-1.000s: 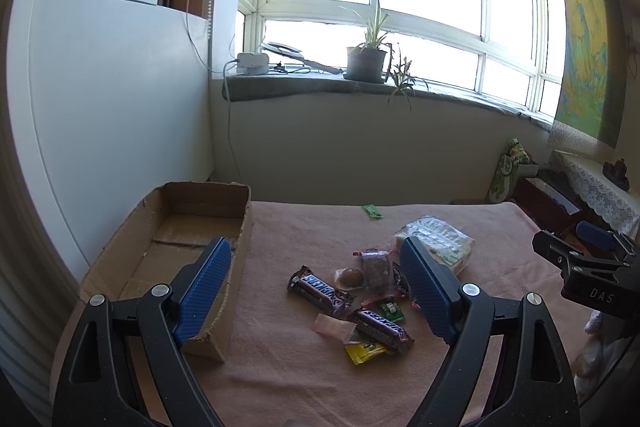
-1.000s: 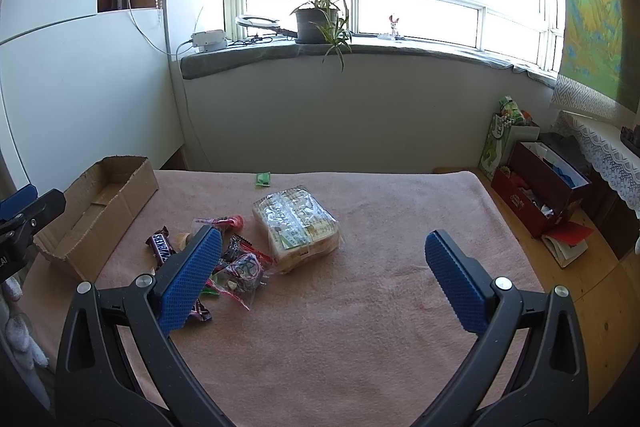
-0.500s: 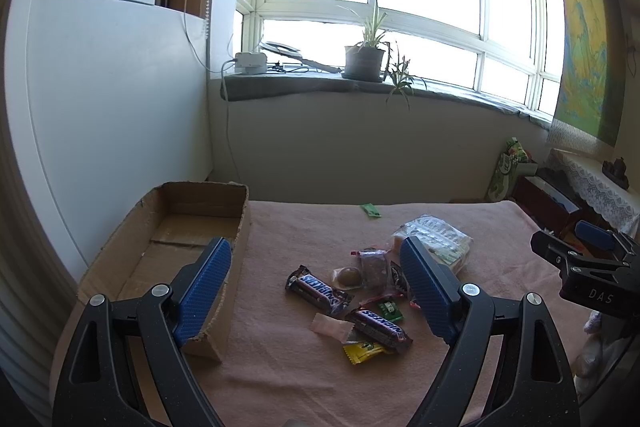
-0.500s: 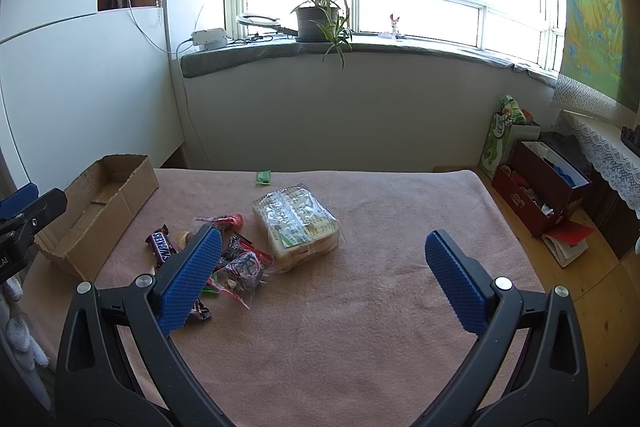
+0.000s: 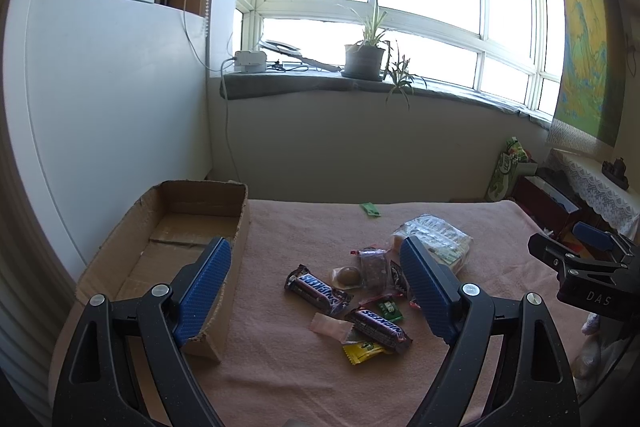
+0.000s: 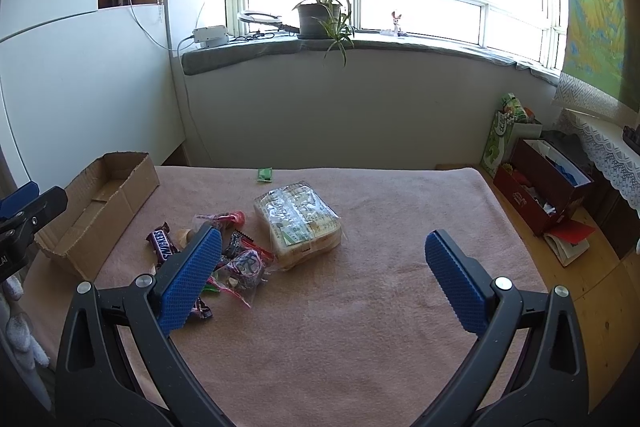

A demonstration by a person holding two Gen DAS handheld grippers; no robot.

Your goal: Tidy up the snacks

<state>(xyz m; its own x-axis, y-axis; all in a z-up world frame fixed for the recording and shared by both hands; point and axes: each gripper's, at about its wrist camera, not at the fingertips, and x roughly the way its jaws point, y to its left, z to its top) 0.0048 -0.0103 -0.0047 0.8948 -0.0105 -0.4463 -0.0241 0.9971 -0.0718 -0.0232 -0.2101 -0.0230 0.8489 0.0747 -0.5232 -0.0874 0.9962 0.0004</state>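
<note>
A pile of snacks lies on the pink cloth: two Snickers bars [image 5: 318,289] [image 5: 378,323], a yellow candy [image 5: 362,351], a round brown sweet [image 5: 347,275] and small wrapped candies [image 6: 244,265]. A clear-wrapped bread pack [image 6: 302,223] sits to their right. An open cardboard box [image 5: 176,231] stands at the left, nothing visible inside. My left gripper [image 5: 316,293] hovers open above the pile. My right gripper [image 6: 320,279] is open over bare cloth, right of the pile. Each gripper shows at the edge of the other's view.
A small green packet [image 6: 265,174] lies alone near the far edge of the pink cloth [image 6: 400,227]. A white wall panel [image 5: 100,107] stands behind the box. Boxes and bags [image 6: 536,183] sit on the floor at the right.
The left gripper has drifted slightly; the snacks sit a touch lower-left in its view. The right gripper has barely moved. Nothing has been taken hold of.
</note>
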